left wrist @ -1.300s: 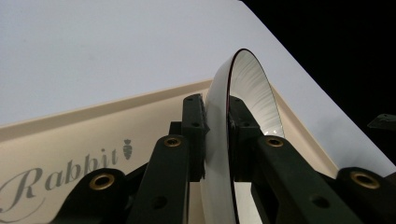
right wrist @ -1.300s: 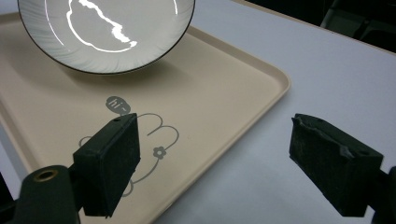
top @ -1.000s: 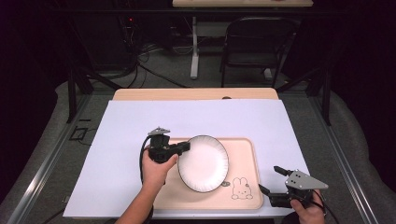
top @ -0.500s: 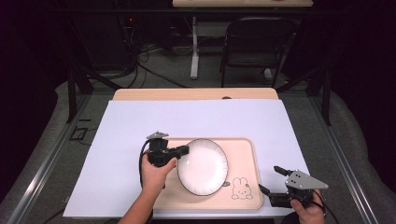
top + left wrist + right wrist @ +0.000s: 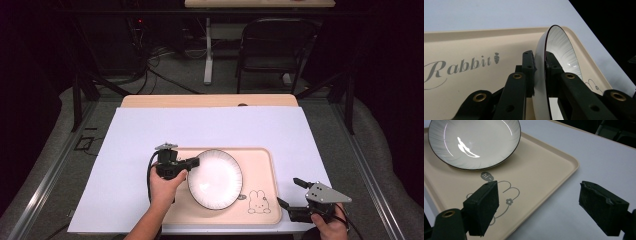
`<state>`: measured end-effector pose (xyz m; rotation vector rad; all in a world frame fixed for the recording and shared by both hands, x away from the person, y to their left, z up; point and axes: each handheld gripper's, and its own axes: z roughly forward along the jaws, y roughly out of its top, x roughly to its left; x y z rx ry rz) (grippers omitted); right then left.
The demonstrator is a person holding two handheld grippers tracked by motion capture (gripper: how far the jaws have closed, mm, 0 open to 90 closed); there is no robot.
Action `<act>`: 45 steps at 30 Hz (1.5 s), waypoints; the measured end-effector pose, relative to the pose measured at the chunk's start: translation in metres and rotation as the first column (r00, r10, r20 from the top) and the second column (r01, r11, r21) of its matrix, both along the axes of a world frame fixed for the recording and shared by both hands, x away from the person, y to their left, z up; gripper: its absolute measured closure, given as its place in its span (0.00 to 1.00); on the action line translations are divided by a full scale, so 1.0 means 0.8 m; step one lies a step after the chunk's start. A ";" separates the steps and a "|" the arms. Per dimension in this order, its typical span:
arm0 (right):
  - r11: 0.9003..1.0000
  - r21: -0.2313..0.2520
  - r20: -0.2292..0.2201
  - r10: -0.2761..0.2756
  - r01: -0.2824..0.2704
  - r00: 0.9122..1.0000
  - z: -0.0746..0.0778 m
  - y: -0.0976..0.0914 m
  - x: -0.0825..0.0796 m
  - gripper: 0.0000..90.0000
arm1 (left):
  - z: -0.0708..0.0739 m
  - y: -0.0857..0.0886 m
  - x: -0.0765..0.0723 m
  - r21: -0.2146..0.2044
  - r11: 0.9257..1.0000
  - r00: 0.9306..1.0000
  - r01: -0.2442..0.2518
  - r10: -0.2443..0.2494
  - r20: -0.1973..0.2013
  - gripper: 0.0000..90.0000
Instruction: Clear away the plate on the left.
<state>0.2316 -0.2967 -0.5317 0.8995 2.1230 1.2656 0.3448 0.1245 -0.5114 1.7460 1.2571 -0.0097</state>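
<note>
At the left jaws: clamped across the plate (image 5: 554,57) rim, one inside, one under.
Left gripper (image 5: 194,162): at the plate's left edge.
Plate position: over the tray (image 5: 260,165).
Right gripper (image 5: 291,192): jaws apart, holding nothing, off the tray's near right corner.

Glossy glazed plate (image 5: 215,179); smooth matt plastic-looking tray (image 5: 260,162)

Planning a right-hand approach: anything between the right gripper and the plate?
Nothing loose. High view shows bare beige tray with its printed rabbit drawing between the right gripper and the plate; the right gripper view agrees.
</note>
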 end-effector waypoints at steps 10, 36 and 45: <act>1.000 -0.001 0.000 0.000 0.000 1.000 0.000 0.000 0.000 0.17 | -0.007 0.003 -0.001 0.009 1.000 1.000 -0.025 0.025 0.002 0.91; 1.000 0.000 0.002 -0.001 0.001 1.000 0.000 0.000 0.000 0.17 | -0.040 0.022 0.001 0.025 0.998 0.996 -0.064 0.066 -0.061 0.93; 1.000 -0.001 0.002 -0.001 0.001 1.000 0.000 0.000 -0.001 0.17 | -0.051 0.028 0.004 0.013 0.997 0.993 -0.074 0.075 -0.087 0.93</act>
